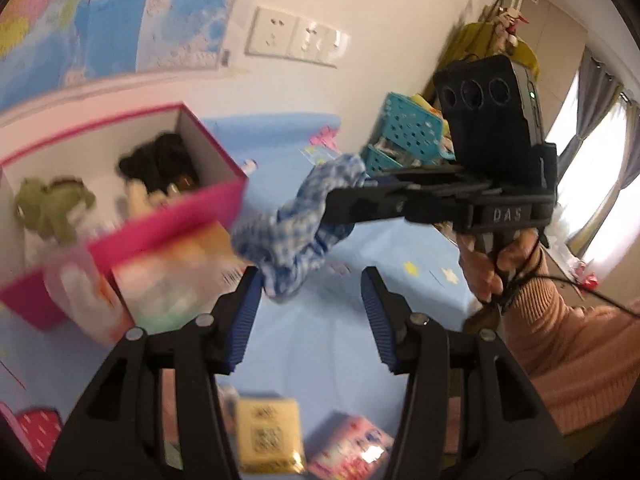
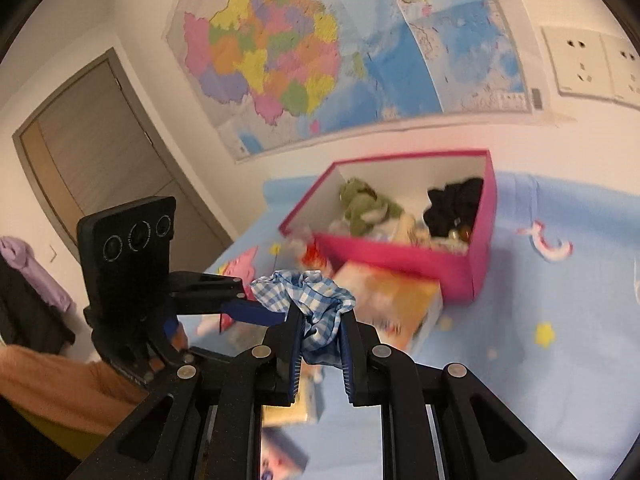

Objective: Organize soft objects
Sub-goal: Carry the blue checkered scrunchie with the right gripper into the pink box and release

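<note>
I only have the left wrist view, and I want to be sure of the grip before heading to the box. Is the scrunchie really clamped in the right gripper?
Observer: Yes. The right wrist view shows the scrunchie pinched between both pads of the right gripper, with most of it bunched above the tips.
Operator: Is my left gripper clear of it?
Observer: From there the left gripper is side-on, one finger reaching the scrunchie's left edge. I cannot tell whether they touch.
Operator: What's in the box?
Observer: In the box, pale items lie along the front wall between the green plush and the black item.
</note>
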### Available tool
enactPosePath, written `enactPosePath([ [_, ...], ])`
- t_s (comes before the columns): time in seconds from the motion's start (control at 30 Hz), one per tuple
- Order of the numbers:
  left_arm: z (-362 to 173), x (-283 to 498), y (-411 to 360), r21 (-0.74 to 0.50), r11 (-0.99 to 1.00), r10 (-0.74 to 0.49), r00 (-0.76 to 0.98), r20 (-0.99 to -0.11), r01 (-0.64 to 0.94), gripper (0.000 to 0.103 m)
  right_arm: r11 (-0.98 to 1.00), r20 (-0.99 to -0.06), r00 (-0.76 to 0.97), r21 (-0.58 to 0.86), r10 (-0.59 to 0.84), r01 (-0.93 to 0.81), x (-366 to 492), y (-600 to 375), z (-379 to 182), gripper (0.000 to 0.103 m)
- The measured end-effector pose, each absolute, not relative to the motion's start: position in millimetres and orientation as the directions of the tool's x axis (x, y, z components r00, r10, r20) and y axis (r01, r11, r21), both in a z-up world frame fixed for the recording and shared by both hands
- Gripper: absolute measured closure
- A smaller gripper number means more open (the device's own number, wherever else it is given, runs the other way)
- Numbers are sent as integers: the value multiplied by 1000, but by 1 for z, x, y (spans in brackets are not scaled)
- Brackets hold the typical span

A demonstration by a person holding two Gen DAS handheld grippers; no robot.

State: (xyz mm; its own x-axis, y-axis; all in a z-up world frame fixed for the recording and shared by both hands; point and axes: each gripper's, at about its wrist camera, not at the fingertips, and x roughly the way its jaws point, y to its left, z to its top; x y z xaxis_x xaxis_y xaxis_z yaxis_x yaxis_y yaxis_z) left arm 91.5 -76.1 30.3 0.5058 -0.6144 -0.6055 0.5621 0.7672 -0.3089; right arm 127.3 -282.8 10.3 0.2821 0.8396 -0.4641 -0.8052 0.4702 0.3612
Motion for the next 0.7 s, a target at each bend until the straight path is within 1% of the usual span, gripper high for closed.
enactPosePath([
  [0.03,33,100,-75,-297,779,-600,521,-607,551,56,474,-467,286,357,837,-805,134,-279,13,88],
  [0.1,39,117,-74,-285,801,-575,543,-612,527,61,474,-460,286,370,841,-799,146,-272,16,87],
  [0.17,42,133,-71,-277,818,-554,559,-618,504,61,481,-457,294,376,840,-792,161,-267,19,86],
  [0.27,43,158,-66,-285,836,-531,565,-631,468,66,499,-458,310,383,833,-777,182,-259,23,85],
  [0.33,43,173,-63,-290,849,-515,568,-642,442,66,522,-472,324,382,820,-763,196,-252,23,85],
  [0.4,41,188,-61,-284,863,-491,567,-661,417,66,535,-477,332,393,814,-748,209,-248,20,82],
  [0.57,31,213,-64,-264,888,-444,550,-708,377,66,595,-516,367,391,774,-702,236,-237,11,80],
  [0.6,28,219,-64,-260,897,-427,546,-721,357,66,609,-528,376,384,761,-694,240,-234,9,77],
  [0.67,22,228,-65,-251,911,-398,534,-746,328,65,646,-558,400,358,727,-674,248,-228,3,75],
  [0.7,19,232,-64,-248,917,-385,529,-756,311,64,658,-567,407,352,716,-666,252,-226,1,68],
])
